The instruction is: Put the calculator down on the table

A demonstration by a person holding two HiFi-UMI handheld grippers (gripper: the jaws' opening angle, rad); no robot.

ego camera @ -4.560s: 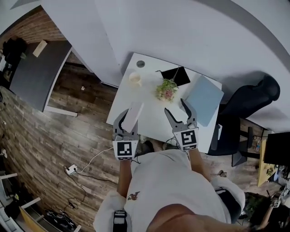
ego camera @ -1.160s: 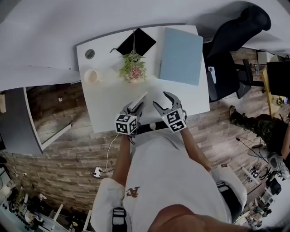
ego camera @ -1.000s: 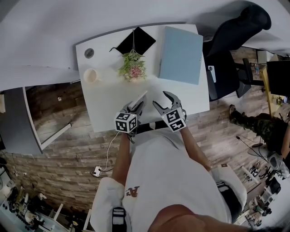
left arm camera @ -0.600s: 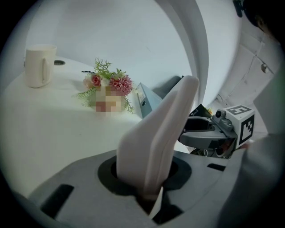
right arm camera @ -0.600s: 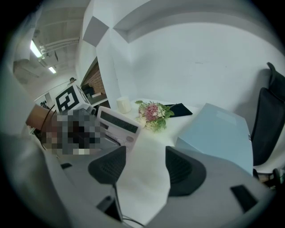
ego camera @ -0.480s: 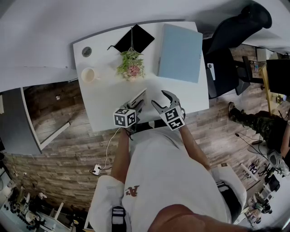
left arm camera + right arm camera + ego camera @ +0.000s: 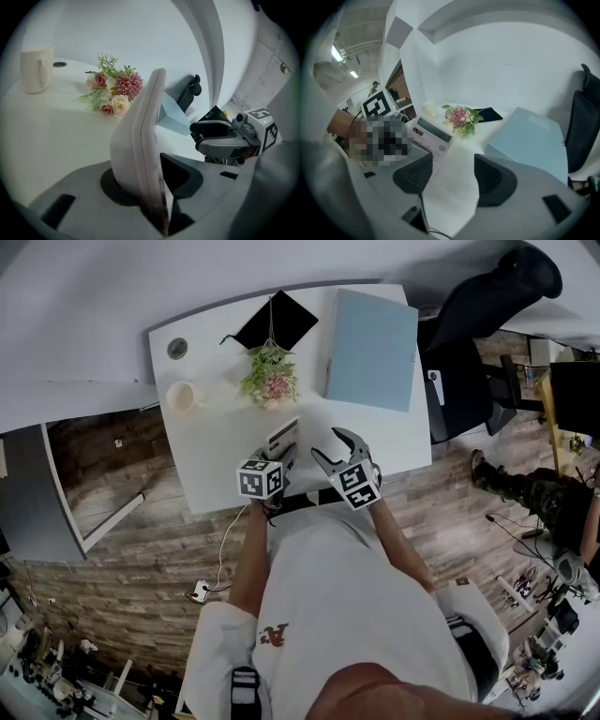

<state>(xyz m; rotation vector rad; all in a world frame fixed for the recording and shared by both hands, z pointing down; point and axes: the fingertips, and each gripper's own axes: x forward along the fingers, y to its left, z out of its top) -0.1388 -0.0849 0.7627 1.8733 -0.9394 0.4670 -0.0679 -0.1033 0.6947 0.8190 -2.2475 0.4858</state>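
I am holding a gripper in each hand over the near edge of the white table [image 7: 216, 446]. The calculator [image 7: 140, 140] is standing on its edge between the jaws of my left gripper [image 7: 275, 458]. Those jaws are narrow and have just been opening a little. The calculator is leaning on one pad, and a thin gap is showing by the other pad. Its face with the screen is tipping toward my right gripper [image 7: 328, 443], which is just beside it. I cannot tell if its far end is touching the table. My right gripper is hanging with its jaws wide apart, and only bare table is showing between them. Past the calculator, some flowers [image 7: 268, 378] are lying on the table. A cup [image 7: 180, 395] is sitting to their left and a blue folder [image 7: 371, 334] to their right.
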